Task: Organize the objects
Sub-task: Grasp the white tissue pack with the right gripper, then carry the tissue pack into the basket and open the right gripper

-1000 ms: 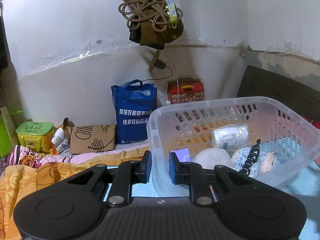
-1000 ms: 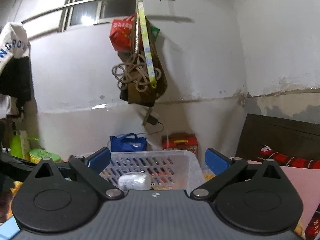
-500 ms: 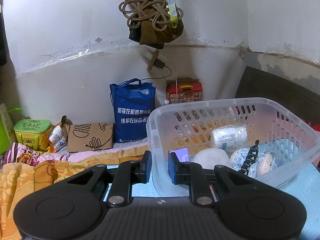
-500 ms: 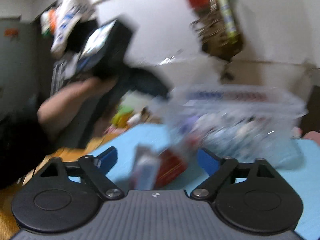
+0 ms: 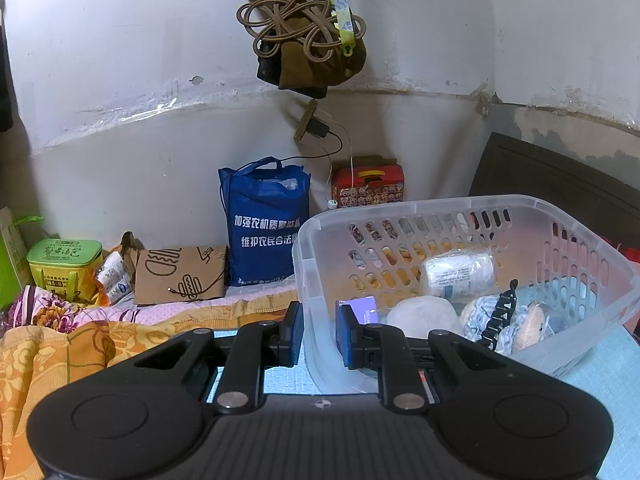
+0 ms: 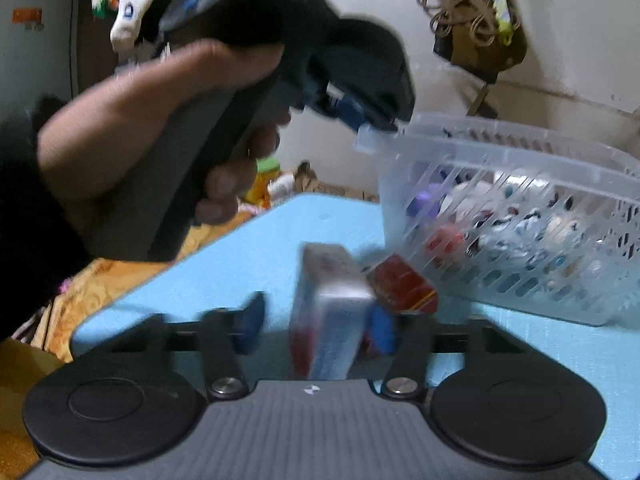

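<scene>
Basket of clear plastic sits on the blue mat, its near rim pinched by the left gripper. Beside it, a white box stands between the right gripper's closing jaws; contact is blurred.

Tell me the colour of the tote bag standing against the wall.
Blue with white lettering; the tote bag shows best in the left wrist view.
</scene>
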A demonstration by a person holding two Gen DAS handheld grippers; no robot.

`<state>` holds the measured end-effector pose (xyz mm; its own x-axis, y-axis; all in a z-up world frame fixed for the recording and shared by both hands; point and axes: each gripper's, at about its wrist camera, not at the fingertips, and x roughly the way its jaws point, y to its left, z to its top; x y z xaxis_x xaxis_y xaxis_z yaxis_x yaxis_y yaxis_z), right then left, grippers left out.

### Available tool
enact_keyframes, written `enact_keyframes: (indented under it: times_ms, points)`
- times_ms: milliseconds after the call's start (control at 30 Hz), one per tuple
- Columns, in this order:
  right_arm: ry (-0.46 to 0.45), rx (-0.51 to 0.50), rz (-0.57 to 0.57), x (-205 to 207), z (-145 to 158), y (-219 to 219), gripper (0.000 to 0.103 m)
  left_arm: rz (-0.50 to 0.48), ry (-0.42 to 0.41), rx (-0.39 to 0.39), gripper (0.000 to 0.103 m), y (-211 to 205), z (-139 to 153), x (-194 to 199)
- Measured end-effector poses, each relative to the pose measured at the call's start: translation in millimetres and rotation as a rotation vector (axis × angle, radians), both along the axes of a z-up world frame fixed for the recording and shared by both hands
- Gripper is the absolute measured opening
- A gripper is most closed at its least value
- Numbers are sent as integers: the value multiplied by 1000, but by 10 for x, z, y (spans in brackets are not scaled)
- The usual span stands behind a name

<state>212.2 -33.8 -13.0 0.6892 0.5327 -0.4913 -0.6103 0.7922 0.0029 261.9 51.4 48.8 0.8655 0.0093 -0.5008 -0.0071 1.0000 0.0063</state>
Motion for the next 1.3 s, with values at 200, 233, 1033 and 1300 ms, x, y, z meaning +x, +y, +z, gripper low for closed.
enact_keyframes:
  times_ms: [200, 233, 1033, 1300]
  points:
    - [-23, 11, -7, -79, 74, -118, 29, -3, 0, -3, 22, -5, 4, 10]
    - [-22, 33, -8, -119, 105, -167, 29, -4, 0, -4, 22, -4, 4, 11]
    - [-275, 289, -298, -178, 934, -1550, 29, 3, -7, 24, 22, -39, -11, -7]
    - [-237, 190, -276, 394, 1218, -1423, 29, 9, -4, 22, 22, -61, 2, -10]
